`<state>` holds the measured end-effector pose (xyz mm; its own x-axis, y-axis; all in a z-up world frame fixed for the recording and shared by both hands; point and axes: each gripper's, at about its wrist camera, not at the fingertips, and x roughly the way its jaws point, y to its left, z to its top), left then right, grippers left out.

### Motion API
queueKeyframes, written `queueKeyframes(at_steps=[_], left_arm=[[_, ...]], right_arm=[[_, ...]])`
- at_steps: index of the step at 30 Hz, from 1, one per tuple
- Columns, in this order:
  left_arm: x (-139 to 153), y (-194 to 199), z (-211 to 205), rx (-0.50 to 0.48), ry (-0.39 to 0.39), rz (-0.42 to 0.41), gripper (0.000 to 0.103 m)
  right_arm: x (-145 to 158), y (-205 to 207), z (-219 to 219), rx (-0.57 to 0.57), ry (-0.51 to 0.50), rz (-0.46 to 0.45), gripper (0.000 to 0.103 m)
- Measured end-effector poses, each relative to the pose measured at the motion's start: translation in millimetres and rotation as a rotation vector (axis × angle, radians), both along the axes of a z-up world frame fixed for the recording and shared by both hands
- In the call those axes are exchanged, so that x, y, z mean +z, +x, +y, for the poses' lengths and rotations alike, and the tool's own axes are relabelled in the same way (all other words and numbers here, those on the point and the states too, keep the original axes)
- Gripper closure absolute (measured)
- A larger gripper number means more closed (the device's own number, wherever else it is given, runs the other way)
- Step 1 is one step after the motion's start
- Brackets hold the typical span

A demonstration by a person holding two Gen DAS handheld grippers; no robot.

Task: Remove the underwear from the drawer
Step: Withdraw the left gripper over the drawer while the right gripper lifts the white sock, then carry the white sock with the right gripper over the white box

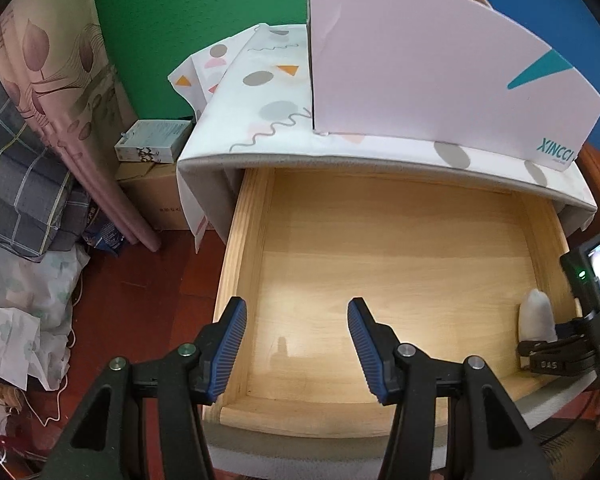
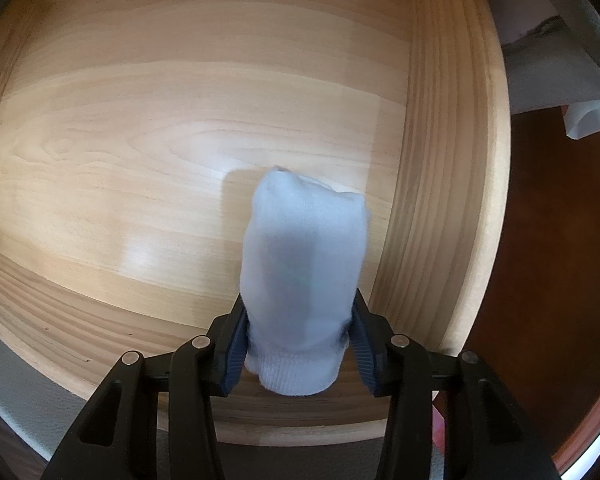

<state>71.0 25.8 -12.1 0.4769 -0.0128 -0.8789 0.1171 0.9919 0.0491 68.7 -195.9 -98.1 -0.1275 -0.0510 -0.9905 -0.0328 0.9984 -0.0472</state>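
Inside a pulled-out wooden drawer (image 2: 452, 184), the right gripper (image 2: 300, 344) pinches a rolled white garment (image 2: 304, 264), its blue pads pressed into the ribbed end of the bundle near the drawer's right wall. The roll hangs from the jaws and points down toward the drawer floor; whether its tip touches the wood cannot be told. Judging by this, the grasp is made and the lifting-out step is in hand: the next move calls for a straight rise clear of the side wall and front lip before carrying the bundle away.

Meanwhile the left gripper (image 1: 298, 344) hovers over the drawer's front edge with its jaws spread and nothing between them.

Only the left wrist view shows the setting: the drawer (image 1: 240, 264) bare apart from that one white roll (image 1: 537, 316) in the near right corner, a patterned cloth (image 1: 268, 92) over the cabinet top, a pink box (image 1: 432, 76) standing on it, and bedding (image 1: 24, 148) piled to the left. Only the right wrist view shows the grip itself, pads against fabric.
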Motion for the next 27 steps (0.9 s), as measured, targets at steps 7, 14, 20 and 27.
queueKeyframes(at_steps=[7,14,20,27], left_arm=[[-3.1,1.5,1.5,0.009,-0.032,0.004,0.049],[-2.7,0.2,-0.6,0.002,-0.009,-0.017,0.049],[1.0,-5.7,-10.6,-0.037,0.015,-0.052,0.049],[-1.7,-3.6,-9.8,-0.041,0.029,-0.053,0.049]], right_arm=[[11.0,-0.1,0.7,0.001,-0.018,-0.056,0.061],[28.9,-8.5,3.3,0.007,-0.021,-0.149,0.061],[37.9,-12.5,0.2,0.002,0.004,-0.173,0.061],[82.0,-27.5,-3.7,-0.007,0.067,-0.258,0.061]])
